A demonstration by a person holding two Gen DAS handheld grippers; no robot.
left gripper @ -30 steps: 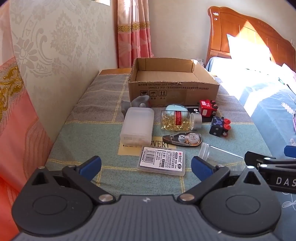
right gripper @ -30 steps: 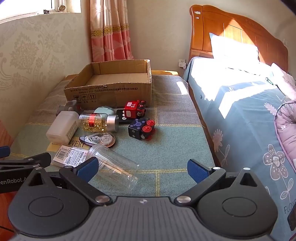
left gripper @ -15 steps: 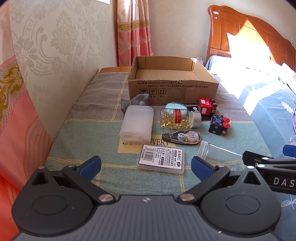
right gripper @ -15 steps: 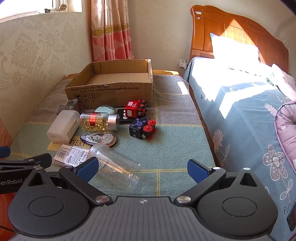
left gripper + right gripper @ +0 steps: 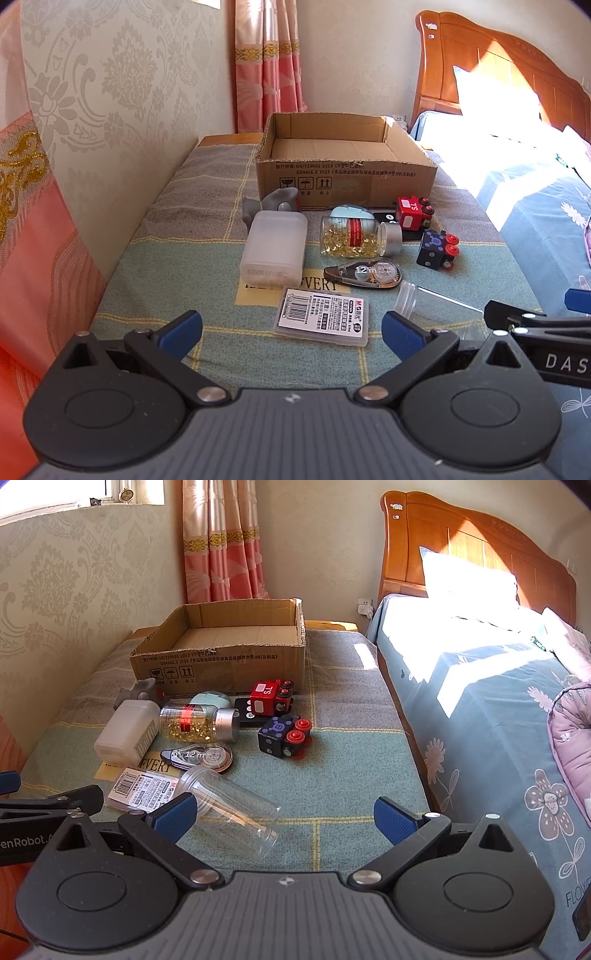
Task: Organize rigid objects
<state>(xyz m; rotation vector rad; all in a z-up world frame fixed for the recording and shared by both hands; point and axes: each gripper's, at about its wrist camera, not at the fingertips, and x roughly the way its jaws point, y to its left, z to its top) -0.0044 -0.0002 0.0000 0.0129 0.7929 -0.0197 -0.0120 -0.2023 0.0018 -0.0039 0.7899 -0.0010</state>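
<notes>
Cluttering blanketed surface (image 5: pixel 177 258) before empty cardboard box (image 5: pixel 343 173), awaiting sorting; hovering left gripper (image 5: pixel 291 326) and right gripper (image 5: pixel 284 814), jaws wide.

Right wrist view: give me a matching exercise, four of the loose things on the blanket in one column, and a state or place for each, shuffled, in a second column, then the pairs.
Things
1. clear plastic jar
2. capsule bottle
3. red toy train
4. cardboard box

States or places
A. open-topped with nothing showing inside, at the far end of the blanket
B. lying on its side, lidless, nearest the right gripper
C. lying on its side, silver cap on, full of yellow capsules
D. just in front of the box's near right corner

Pairs: 1-B, 2-C, 3-D, 4-A
</notes>
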